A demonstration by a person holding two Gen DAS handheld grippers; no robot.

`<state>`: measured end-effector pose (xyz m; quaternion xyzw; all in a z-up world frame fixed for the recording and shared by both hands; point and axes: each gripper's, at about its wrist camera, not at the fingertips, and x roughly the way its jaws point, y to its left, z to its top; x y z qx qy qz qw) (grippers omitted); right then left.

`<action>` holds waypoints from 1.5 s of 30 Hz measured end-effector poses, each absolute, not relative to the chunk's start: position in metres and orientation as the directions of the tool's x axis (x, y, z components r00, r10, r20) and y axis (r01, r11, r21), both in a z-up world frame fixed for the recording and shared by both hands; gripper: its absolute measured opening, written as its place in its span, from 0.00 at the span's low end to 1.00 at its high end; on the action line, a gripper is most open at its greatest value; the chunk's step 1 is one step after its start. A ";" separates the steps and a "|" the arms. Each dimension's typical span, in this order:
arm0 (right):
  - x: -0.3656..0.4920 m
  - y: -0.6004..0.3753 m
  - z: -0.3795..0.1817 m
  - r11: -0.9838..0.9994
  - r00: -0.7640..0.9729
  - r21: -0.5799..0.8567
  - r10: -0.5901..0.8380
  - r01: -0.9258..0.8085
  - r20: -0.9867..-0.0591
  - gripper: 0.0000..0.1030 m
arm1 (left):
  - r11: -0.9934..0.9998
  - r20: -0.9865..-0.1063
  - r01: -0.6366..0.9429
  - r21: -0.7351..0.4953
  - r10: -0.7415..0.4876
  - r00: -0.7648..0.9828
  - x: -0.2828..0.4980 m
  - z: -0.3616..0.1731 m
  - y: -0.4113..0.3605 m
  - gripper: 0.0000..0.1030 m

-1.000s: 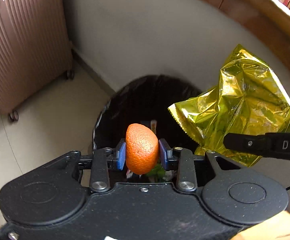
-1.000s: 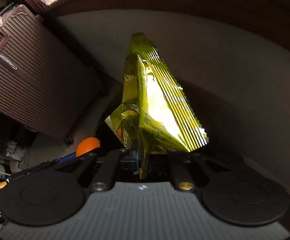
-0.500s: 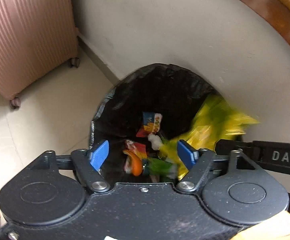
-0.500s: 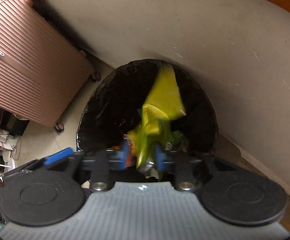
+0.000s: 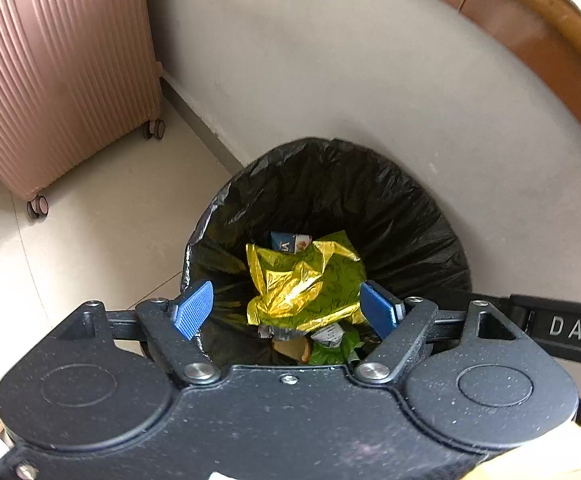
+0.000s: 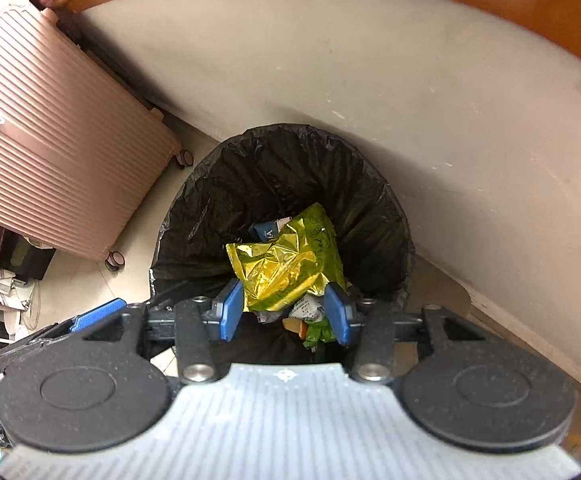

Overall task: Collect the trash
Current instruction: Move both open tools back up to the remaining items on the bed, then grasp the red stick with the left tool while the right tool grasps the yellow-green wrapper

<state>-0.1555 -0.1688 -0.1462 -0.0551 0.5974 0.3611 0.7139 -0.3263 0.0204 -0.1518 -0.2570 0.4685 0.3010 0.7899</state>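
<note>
Bin (image 5: 410, 216) with black liner sits directly below both tongs. Gold wrapper (image 5: 306, 280) lies inside it atop other scraps, beneath the fingertips. Left gripper (image 5: 286, 308) is spread wide, empty; right gripper (image 6: 286, 312) likewise parted, gripping nothing.

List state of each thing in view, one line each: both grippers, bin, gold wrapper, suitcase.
left gripper: open, empty, above the bin.
right gripper: open, empty, above the bin.
trash bin: upright, lidless, black liner in, partly filled.
gold wrapper: crumpled, lying on top of the trash inside the bin.
pink suitcase: upright on its wheels, closed, apart from the bin.
</note>
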 end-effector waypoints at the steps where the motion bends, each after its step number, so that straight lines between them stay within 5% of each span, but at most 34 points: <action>1: -0.157 -0.170 -0.142 0.736 0.029 0.352 0.450 -0.578 -0.893 0.59 | 0.688 -0.893 -0.715 -0.124 0.236 0.383 -0.327 -0.145 0.020 0.77; 6: -0.162 -0.177 -0.100 0.740 0.056 0.366 0.476 -0.564 -0.878 0.59 | 0.716 -0.863 -0.689 -0.108 0.276 0.423 -0.329 -0.086 0.019 0.77; 11: -0.157 -0.183 -0.019 0.726 0.127 0.370 0.529 -0.580 -0.839 0.59 | 0.763 -0.782 -0.642 -0.068 0.358 0.509 -0.315 0.001 0.025 0.88; 21: -0.046 -0.231 0.099 0.822 0.470 0.333 0.545 -0.461 -0.695 0.64 | 0.867 -0.612 -0.492 -0.081 0.347 0.711 -0.202 0.105 0.018 0.95; 35: 0.138 -0.249 0.086 0.837 0.529 0.177 0.476 -0.518 -0.703 0.65 | 0.903 -0.723 -0.400 -0.156 0.171 0.669 0.030 0.064 -0.036 0.42; 45: 0.191 -0.254 0.059 0.805 0.472 0.135 0.465 -0.578 -0.749 0.65 | 0.911 -0.776 -0.403 -0.083 0.195 0.599 0.147 0.016 -0.057 0.42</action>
